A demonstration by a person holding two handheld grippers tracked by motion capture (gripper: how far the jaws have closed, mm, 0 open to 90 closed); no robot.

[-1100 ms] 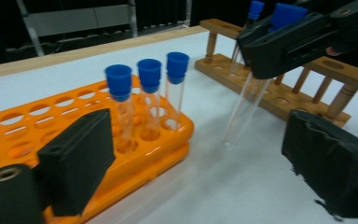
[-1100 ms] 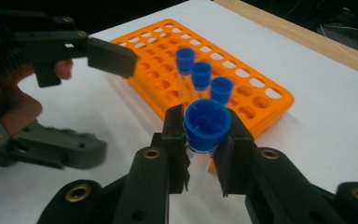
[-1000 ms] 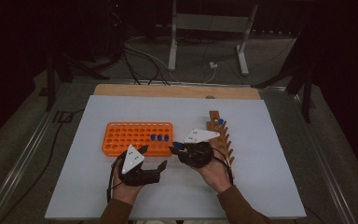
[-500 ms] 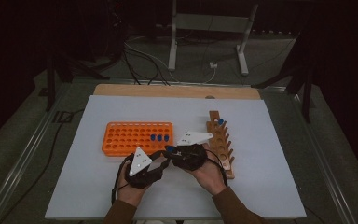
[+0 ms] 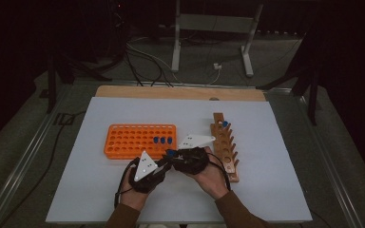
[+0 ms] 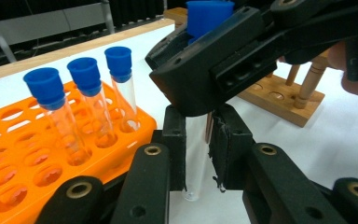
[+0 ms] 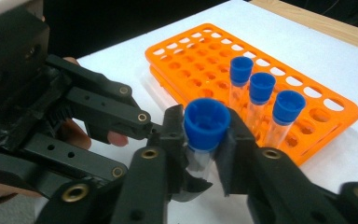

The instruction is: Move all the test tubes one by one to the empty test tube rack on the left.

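A clear test tube with a blue cap (image 7: 206, 119) is held upright between both grippers, just in front of the orange rack (image 5: 133, 140). My right gripper (image 7: 204, 140) is shut on the tube just under the cap. My left gripper (image 6: 198, 140) has just been closing, and its pads now press on the tube's glass lower part (image 6: 196, 158). In the high view the left gripper (image 5: 165, 162) and the right gripper (image 5: 173, 155) meet tip to tip. Three more blue-capped tubes (image 6: 86, 74) stand in the rack's near corner.
A wooden peg rack (image 5: 225, 147) lies to the right of the hands, with one blue-capped tube (image 5: 224, 124) at its far end. The white board (image 5: 76, 190) sits on a wooden table. Cables and metal stand legs lie on the floor beyond.
The left gripper moved right to meet the right gripper, and its jaws went from wide open to shut on the tube's lower part. The right gripper kept its grip.
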